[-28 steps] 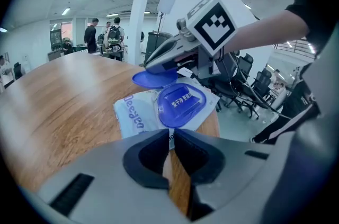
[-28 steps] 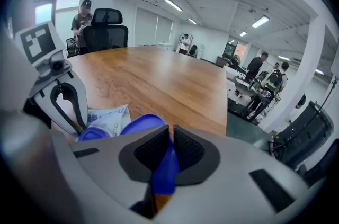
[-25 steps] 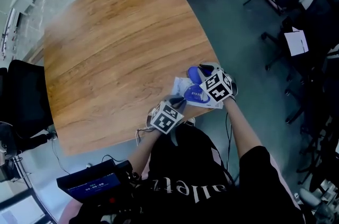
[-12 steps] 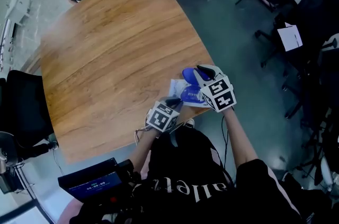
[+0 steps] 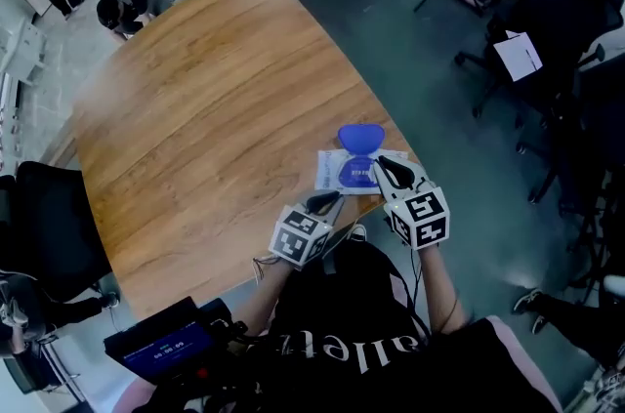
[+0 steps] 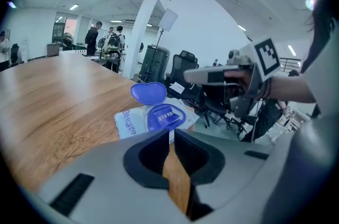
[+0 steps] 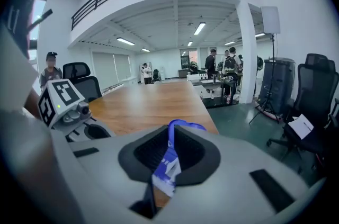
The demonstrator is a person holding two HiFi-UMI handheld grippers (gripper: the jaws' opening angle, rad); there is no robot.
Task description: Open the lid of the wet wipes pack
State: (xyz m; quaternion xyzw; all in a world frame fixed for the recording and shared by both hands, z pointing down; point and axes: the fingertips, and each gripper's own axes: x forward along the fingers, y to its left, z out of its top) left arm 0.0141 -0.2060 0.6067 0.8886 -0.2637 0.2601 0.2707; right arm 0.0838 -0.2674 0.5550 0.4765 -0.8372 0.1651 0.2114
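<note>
The pack [image 5: 340,171] lies at the table's [image 5: 195,108] near edge, its blue lid [image 5: 360,138] flipped up and open. The right gripper [image 5: 389,169] hovers at the pack's right end with its jaws pinched to a slit. The left gripper [image 5: 325,202] is just beside the pack, clenched on nothing.

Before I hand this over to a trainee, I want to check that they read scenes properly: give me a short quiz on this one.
1. True or false: the lid of the wet wipes pack is closed.
2. On the table, the pack lies: A) at the centre B) by the edge next to the person C) at the far end.
3. Fill in: the lid's colour is ___.
Key: 1 false; 2 B; 3 blue.
</note>
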